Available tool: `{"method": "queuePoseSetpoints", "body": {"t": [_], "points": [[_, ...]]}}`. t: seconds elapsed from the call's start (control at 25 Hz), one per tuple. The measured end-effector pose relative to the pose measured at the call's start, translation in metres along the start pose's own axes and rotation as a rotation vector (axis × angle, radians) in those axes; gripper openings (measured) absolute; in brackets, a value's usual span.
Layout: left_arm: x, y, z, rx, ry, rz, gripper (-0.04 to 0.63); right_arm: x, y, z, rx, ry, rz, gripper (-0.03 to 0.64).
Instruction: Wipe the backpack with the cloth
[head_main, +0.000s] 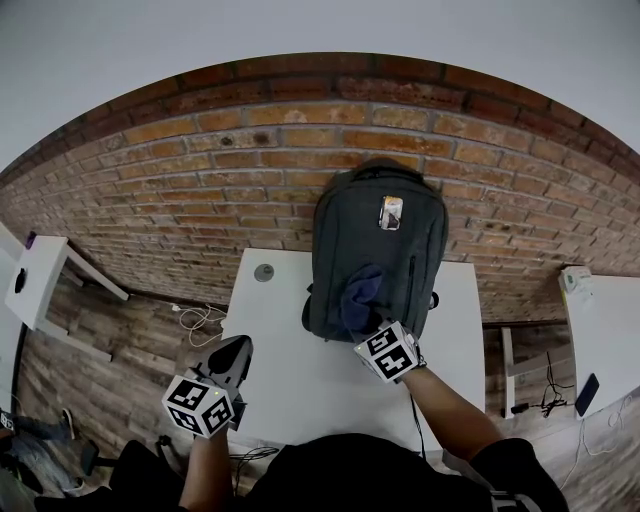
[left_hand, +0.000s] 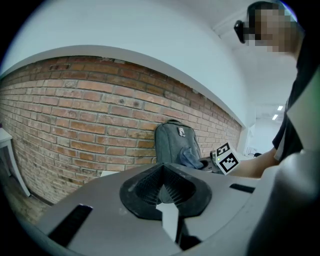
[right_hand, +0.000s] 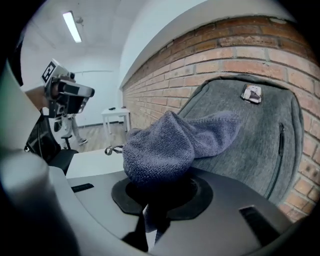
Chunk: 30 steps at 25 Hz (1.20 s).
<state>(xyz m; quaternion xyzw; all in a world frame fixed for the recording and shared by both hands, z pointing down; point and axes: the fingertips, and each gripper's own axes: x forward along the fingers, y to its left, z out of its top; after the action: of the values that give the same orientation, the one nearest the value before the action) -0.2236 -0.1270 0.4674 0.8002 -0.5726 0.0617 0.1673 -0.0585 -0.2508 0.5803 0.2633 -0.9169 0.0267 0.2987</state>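
A dark grey backpack stands upright on the white table, leaning against the brick wall. My right gripper is shut on a blue-grey cloth, which is pressed against the lower front of the backpack. In the right gripper view the cloth bulges out of the jaws and drapes onto the fabric. My left gripper hovers over the table's front left part, away from the backpack, its jaws closed together with nothing between them.
A small round grey cap sits in the table's far left corner. A white side table stands at left, another white surface at right. Cables lie on the wooden floor.
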Motion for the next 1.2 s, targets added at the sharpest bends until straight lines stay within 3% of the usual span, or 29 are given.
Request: {"method": "queuePoseSetpoints", "body": {"t": [0.2, 0.6, 1.04, 1.2], "points": [[-0.001, 0.004, 0.001, 0.003, -0.001, 0.0, -0.006, 0.007, 0.022, -0.031, 0.028, 0.017, 0.053, 0.064], [-0.001, 0.013, 0.001, -0.001, 0.005, -0.003, -0.005, 0.036, 0.048, -0.104, 0.182, 0.175, 0.094, 0.064], [0.007, 0.026, 0.0, -0.012, 0.004, -0.018, -0.005, 0.047, 0.053, -0.113, 0.202, 0.22, 0.077, 0.064], [0.012, 0.023, -0.002, -0.013, 0.01, -0.038, -0.005, 0.055, 0.057, -0.126, 0.16, 0.266, 0.059, 0.064]]}}
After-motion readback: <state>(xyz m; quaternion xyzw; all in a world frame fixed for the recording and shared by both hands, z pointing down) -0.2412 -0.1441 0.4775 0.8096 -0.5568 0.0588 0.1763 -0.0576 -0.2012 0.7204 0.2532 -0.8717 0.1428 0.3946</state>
